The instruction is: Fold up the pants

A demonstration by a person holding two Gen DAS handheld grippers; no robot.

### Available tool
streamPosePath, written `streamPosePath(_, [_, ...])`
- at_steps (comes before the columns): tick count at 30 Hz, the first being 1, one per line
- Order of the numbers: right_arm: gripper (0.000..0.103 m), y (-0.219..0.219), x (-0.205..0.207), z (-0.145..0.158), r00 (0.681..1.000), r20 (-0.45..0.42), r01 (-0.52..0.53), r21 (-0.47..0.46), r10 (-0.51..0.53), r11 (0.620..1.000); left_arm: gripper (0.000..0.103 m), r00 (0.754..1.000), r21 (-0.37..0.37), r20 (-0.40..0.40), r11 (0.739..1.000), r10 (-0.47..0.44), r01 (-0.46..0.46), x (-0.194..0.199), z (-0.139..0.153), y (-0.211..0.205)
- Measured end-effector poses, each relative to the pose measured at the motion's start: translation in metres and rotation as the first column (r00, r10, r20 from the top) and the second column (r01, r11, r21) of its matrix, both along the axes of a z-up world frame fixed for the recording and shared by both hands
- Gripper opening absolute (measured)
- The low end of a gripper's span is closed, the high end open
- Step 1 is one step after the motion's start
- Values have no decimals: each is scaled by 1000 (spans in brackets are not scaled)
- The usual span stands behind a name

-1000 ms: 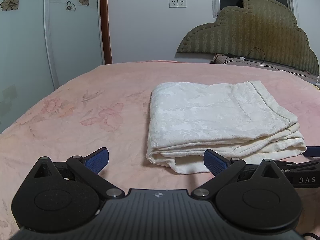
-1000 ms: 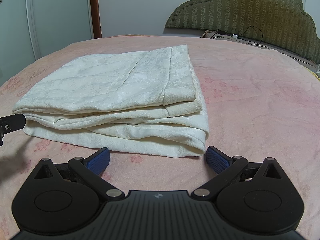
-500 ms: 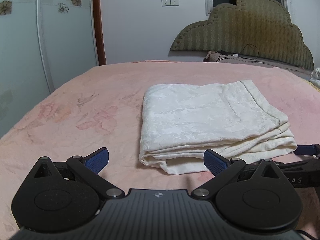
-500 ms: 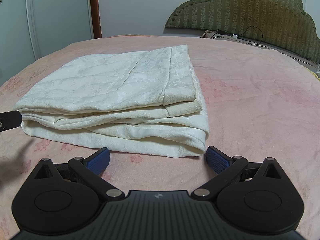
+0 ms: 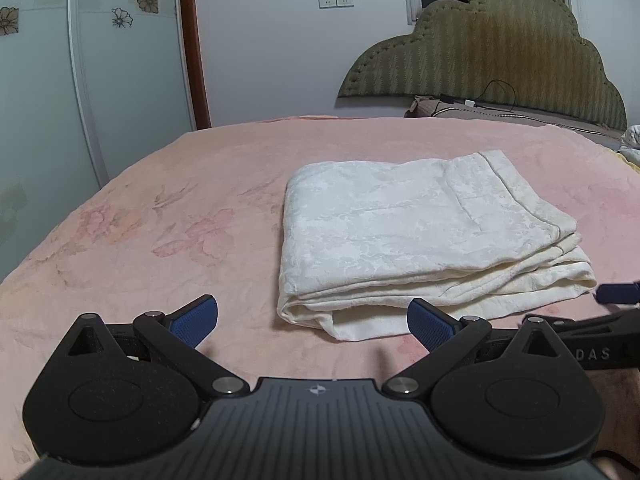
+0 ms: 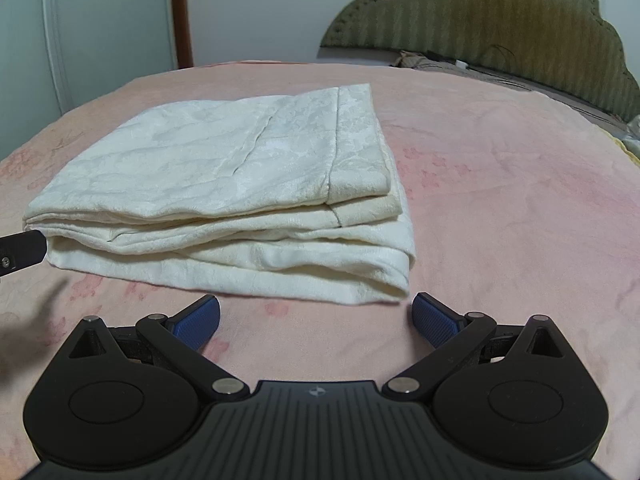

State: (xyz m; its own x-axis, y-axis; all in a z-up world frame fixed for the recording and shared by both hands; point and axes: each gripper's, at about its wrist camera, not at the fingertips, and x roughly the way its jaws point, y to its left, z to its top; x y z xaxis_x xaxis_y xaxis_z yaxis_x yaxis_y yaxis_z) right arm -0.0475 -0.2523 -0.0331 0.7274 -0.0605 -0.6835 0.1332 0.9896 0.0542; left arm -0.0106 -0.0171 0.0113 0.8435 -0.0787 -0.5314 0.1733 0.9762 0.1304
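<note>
The cream-white pants point(image 5: 416, 236) lie folded in a thick rectangular stack on the pink bed; they also show in the right wrist view point(image 6: 240, 196). My left gripper point(image 5: 312, 320) is open and empty, just in front of the stack's near left corner, not touching it. My right gripper point(image 6: 316, 320) is open and empty, just in front of the stack's near right corner. The right gripper's blue tip shows at the right edge of the left wrist view point(image 5: 616, 294). A black part of the left gripper shows at the left edge of the right wrist view point(image 6: 20, 250).
The pink floral bedspread point(image 5: 180, 220) covers the bed. An olive padded headboard point(image 5: 500, 48) stands at the back with pillows and a cable point(image 5: 472, 106) below it. A wardrobe with flower panels point(image 5: 80, 60) stands at the left, past the bed edge.
The left gripper has drawn back and turned slightly, so the stack sits a little further left and lower in its view. The right gripper has stayed still. Both stay open.
</note>
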Motion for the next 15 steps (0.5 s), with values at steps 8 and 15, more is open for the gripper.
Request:
streamPosePath(8, [103,4,-14,4,1000,3,10,23,-10,1000,102,1000,3,-2,1000,-1,1,0,0,-1])
streamPosePath(15, [103,5,-14,2,1000,-7,4,20,-4,1000,102,1000,5,-1,1000,-2,2,0,0,-1])
